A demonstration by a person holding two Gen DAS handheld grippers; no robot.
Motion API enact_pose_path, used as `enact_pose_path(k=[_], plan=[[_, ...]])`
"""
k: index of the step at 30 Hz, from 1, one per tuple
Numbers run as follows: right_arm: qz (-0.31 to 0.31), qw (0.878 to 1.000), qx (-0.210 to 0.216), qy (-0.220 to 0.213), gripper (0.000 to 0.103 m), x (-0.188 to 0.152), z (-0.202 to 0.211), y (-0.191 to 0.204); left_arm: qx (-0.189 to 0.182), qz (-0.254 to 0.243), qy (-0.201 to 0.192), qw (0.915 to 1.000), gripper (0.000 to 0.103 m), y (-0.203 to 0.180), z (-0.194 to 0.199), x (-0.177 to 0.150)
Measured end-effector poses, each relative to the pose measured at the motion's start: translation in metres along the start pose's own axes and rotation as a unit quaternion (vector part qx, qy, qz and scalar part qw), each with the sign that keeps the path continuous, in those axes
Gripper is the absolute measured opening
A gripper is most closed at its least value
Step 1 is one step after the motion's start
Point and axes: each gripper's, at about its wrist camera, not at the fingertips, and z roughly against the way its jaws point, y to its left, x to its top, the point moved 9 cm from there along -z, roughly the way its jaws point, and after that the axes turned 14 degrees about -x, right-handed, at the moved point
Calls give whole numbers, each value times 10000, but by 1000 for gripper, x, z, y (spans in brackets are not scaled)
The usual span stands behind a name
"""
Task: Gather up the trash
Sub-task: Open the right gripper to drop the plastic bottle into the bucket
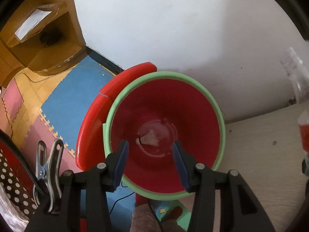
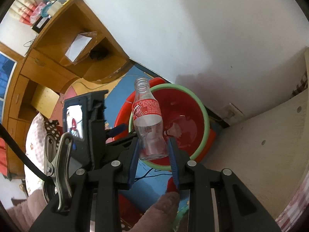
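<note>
Left gripper [image 1: 150, 145] gapes empty above the red bin [image 1: 164, 89], a shuttlecock [image 1: 148, 139] at its bottom, while right gripper [image 2: 153, 143] clamps a clear bottle [image 2: 147, 119], both aimed steeply downward.

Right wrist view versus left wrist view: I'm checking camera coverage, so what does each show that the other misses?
Only the right wrist view shows the whole clear plastic cola bottle with a red label, uncapped, clamped between the right gripper jaws over the bin's rim, plus the wall socket.

Only the left wrist view shows the left gripper with empty, parted jaws.

Both show the red waste bin with a green rim and the white shuttlecock lying at its bottom.
</note>
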Motion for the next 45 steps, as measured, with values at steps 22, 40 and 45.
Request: enact_pose_path(k=[22, 40, 45], plan=[[-266, 9990, -121, -333, 36, 9, 12, 8, -88, -65, -130, 9999, 49, -4, 30, -3], [-162, 9970, -64, -753, 36, -19, 56, 18, -153, -312, -294, 9990, 49, -29, 87, -13], [-43, 9950, 3, -994, 36, -27, 80, 19, -131, -405, -398, 9983, 49, -37, 110, -19]])
